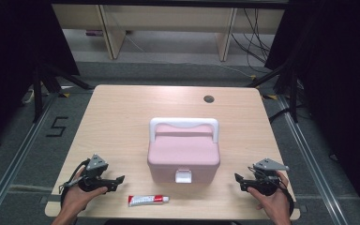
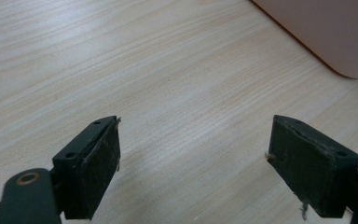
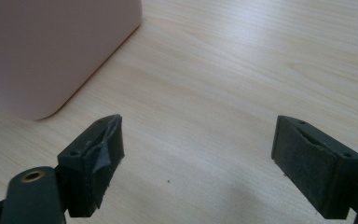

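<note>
A pink box [image 1: 183,151] with a white handle and a white front latch stands shut in the middle of the wooden table [image 1: 122,122]. A red and white tube [image 1: 148,200] lies flat near the front edge, left of the latch. My left gripper [image 1: 116,180] rests low at the front left, open and holding nothing; its jaws point right toward the box. My right gripper [image 1: 239,180] sits at the front right, also open, jaws pointing left at the box. In the left gripper view a corner of the box [image 2: 326,32] shows at upper right. The right gripper view has the box [image 3: 51,51] at upper left.
A small round cable hole [image 1: 209,99] sits near the table's far edge. Bare wood lies on both sides of the box. Beyond the table are desk legs and cables on a grey floor, with dark curtains at both sides.
</note>
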Demonstrator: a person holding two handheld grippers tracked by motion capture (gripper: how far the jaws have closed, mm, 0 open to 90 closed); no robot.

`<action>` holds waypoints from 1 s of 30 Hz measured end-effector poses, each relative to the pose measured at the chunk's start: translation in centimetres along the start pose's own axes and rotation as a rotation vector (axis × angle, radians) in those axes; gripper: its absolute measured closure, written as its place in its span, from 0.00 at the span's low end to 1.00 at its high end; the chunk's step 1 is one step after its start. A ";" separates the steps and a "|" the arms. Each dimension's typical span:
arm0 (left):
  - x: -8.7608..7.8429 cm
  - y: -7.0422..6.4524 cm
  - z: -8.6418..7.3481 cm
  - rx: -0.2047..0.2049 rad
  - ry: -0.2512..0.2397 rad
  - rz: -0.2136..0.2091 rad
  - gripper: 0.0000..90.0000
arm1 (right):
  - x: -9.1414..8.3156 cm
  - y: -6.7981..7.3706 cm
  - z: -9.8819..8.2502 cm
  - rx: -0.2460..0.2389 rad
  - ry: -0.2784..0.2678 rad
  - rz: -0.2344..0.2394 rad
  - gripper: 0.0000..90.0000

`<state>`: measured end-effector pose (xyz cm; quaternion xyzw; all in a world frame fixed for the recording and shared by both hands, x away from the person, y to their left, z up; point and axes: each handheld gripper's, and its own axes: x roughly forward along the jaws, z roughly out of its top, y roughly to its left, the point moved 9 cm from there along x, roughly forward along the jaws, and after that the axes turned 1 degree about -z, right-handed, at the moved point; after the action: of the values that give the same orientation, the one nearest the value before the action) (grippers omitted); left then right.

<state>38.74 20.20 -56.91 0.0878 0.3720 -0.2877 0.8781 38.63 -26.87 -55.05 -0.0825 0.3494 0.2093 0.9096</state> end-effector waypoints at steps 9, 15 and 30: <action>0.0 -0.1 0.0 -0.006 -0.002 -0.005 0.18 | -0.1 0.3 -0.1 0.042 0.006 0.009 0.20; 0.0 -0.1 0.0 -0.006 0.000 -0.009 0.18 | -0.2 0.1 0.0 0.031 -0.003 0.003 0.19; -0.1 -0.1 0.3 -0.043 -0.021 -0.008 0.18 | -0.3 0.1 0.5 0.031 -0.046 0.011 0.19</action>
<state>38.77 20.03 -56.65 0.0647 0.3691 -0.2840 0.8826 38.76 -26.73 -54.48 -0.0615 0.3322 0.2104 0.9174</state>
